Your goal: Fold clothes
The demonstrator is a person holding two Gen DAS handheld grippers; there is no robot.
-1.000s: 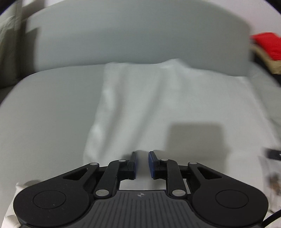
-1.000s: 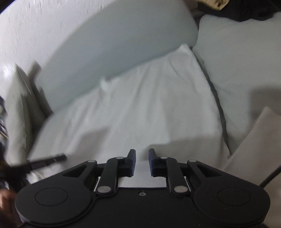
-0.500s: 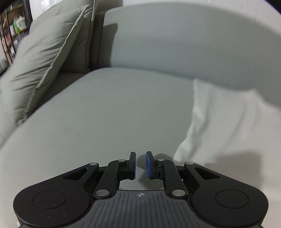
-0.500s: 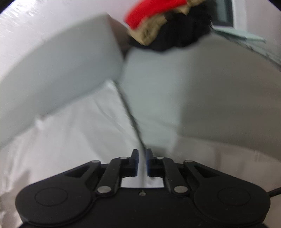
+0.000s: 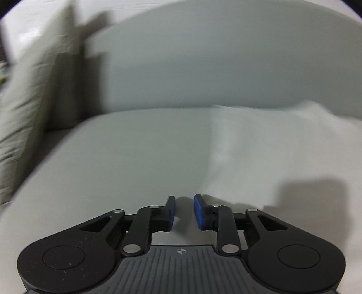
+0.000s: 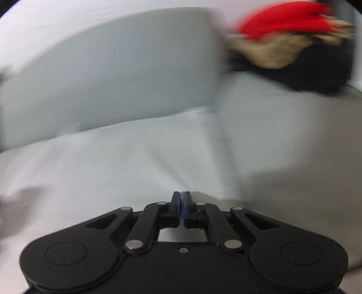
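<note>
Only right view shows red garment (image 6: 280, 20); right claw (image 6: 181, 209) pinched shut, left claw (image 5: 183, 211) narrowly parted.

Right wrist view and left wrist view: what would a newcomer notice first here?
In the right wrist view, the red garment atop a pile of clothes at the sofa's far right corner stands out against all the grey. Next comes the white cloth spread on the sofa seat, lying right of the left gripper, whose jaws are parted. The right gripper has its jaws pressed together; whether cloth is pinched is unclear.
</note>
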